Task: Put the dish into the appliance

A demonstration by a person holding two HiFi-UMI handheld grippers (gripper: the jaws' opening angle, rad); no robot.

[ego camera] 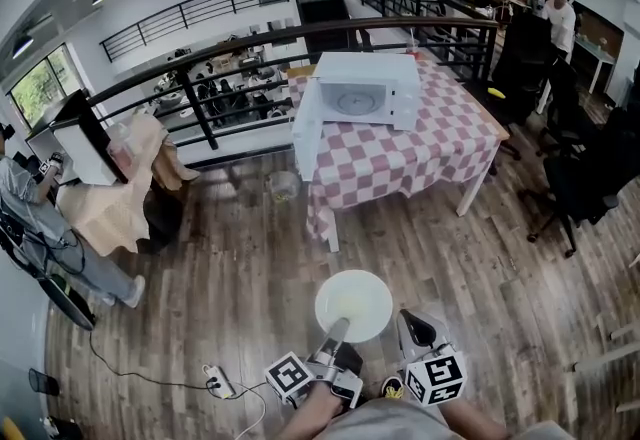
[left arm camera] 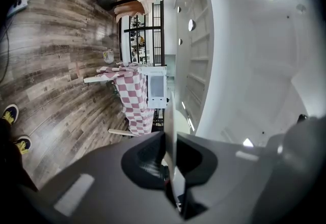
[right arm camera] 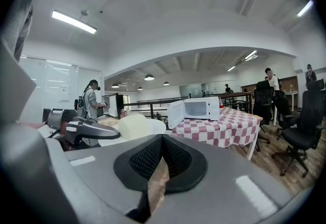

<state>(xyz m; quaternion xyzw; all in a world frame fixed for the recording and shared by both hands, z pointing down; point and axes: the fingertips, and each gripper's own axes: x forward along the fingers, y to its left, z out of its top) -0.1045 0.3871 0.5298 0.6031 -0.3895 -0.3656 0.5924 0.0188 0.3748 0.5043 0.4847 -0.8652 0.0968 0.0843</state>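
Left gripper [ego camera: 337, 328]: my jaws are nearly closed, pinching the near rim of the dish [ego camera: 353, 305] over bare floor. Right gripper [ego camera: 418, 330]: jaws look closed and empty, though the view is poor.

Plan: keep the dish level and cross the open floor to the microwave [ego camera: 365, 93] on the checked table [ego camera: 400, 153]. Mind the swung-out door [ego camera: 306, 128] and the table edge.

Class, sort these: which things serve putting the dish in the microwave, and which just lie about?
For the job: plate; left gripper holding its rim; open microwave.

Lying about: power strip; office chair.
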